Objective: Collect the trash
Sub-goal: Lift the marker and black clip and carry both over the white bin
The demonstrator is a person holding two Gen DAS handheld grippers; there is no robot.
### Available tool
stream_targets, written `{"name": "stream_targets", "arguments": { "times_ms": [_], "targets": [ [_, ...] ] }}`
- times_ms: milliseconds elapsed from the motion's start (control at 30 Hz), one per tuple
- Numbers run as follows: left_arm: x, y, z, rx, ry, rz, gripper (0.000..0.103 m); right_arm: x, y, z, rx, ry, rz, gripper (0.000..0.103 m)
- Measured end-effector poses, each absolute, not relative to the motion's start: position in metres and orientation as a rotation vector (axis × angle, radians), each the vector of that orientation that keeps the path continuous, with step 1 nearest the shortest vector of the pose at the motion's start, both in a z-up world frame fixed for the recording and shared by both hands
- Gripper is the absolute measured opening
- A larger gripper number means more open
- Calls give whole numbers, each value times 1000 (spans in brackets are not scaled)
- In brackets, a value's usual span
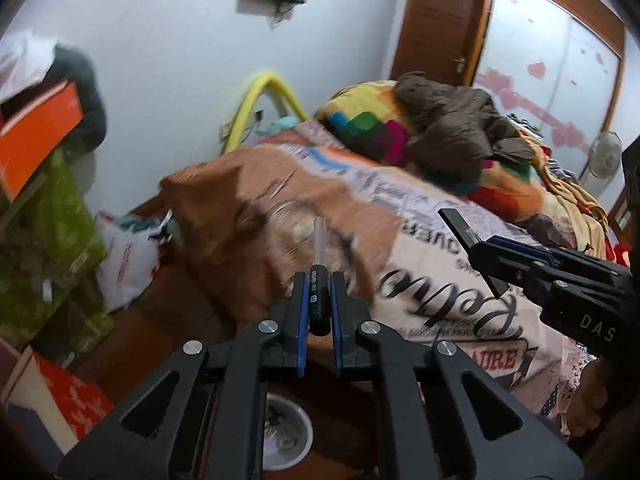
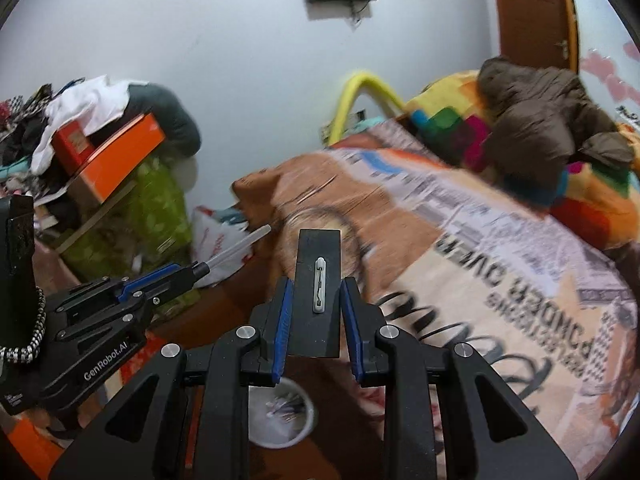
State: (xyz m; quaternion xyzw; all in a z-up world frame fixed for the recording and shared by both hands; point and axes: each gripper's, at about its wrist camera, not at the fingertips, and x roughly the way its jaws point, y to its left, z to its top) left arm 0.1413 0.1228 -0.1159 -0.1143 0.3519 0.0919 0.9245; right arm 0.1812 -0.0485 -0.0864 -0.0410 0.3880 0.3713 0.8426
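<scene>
My left gripper (image 1: 319, 284) is shut on a pen (image 1: 319, 264) with a black grip and a clear barrel that sticks out forward; it also shows in the right wrist view (image 2: 224, 258). My right gripper (image 2: 316, 292) is shut on a flat black card (image 2: 319, 280) with a small white clip on it; the card also shows in the left wrist view (image 1: 468, 240). Both grippers hover above a white trash bin (image 1: 286, 436) on the floor, also seen below the right gripper (image 2: 280, 420), with scraps inside.
A bed with a printed cover (image 1: 420, 240) and a heap of clothes (image 1: 448, 128) fills the right. A white plastic bag (image 1: 124, 268) lies on the floor by the bed. A cluttered stand with an orange box (image 1: 36, 136) and green cloth is at left.
</scene>
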Motion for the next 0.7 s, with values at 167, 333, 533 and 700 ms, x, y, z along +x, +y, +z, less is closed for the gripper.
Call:
{"name": "stream_targets", "arguments": {
  "times_ms": [167,333,533,700],
  "targets": [
    [116,159,-147,-295,788,245,9,164,-16,-113,-119,889,838,23],
    [100,191,-189,-357,871,298,9,149,15,-146,-155,977,881,23],
    [87,209,-245,-420,994,327,9,138,45,-203,-203,1137,908,23],
    [82,214,-288,-475,1092,334,9,137,59,-249,-245,1270,893,23]
  ]
}}
